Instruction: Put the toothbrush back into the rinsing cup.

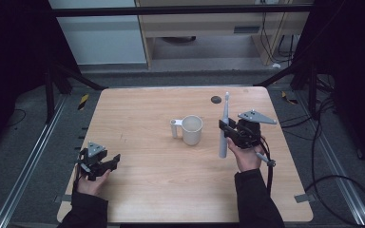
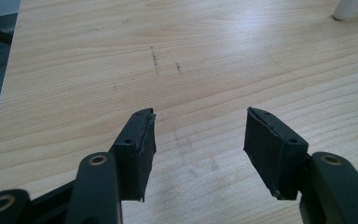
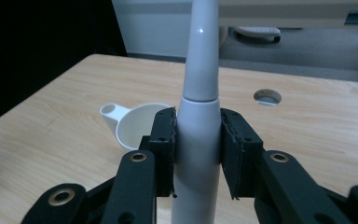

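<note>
A white electric toothbrush (image 1: pixel 224 128) stands upright in my right gripper (image 1: pixel 227 130), which is shut on its thick handle (image 3: pixel 198 140) a little above the table, right of centre. Its thin neck rises out of the top of the right gripper view. Just left of it a white cup (image 1: pixel 191 129) with a side tube (image 1: pixel 174 128) stands on the wooden table (image 1: pixel 142 180); the cup (image 3: pixel 137 125) shows behind the right gripper's left pad. At the table's near left edge my left gripper (image 1: pixel 111 162) rests low, open, with bare wood between its pads (image 2: pixel 140 149).
A round cable hole (image 1: pixel 216 99) lies in the table top behind the toothbrush. Metal rails and cables run along the floor on both sides. A pale cabinet stands beyond the far edge.
</note>
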### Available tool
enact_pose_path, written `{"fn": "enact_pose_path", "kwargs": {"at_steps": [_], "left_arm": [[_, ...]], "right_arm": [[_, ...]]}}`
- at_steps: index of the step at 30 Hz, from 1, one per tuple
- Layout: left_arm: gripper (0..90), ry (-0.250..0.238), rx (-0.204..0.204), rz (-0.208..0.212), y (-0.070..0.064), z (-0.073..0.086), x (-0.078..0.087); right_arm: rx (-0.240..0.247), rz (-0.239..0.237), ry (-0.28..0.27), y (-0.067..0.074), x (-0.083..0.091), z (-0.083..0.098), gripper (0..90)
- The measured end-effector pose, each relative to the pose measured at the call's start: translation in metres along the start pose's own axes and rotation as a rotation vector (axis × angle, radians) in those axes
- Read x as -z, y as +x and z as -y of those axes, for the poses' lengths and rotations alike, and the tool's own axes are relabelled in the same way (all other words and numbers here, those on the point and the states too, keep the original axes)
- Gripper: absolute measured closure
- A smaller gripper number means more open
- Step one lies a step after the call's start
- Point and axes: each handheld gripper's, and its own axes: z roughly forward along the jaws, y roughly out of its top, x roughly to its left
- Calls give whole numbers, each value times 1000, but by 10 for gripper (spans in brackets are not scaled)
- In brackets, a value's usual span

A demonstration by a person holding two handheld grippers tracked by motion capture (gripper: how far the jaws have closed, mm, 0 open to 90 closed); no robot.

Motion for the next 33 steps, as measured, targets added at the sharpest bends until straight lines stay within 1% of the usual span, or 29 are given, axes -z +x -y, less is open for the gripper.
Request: {"fn": "enact_pose_path", "kwargs": {"at_steps": [4,7,15,22,33], "left_arm": [[422,0,0,1,0,0,0],[423,0,1,1,0,0,0],[424,0,1,3,0,0,0],[424,-1,1,2,0,0,0],[425,-1,0,4,1,0,0]], "right_arm": [[1,0,-48,4,0,-5,679],[8,-1,-64,8,-1,-9,679],[6,-1,-118,13,-3,-20,679],[-6,3,-172,17,-5,-28,679],[-19,12,-233,21,-12,-40,679]]}}
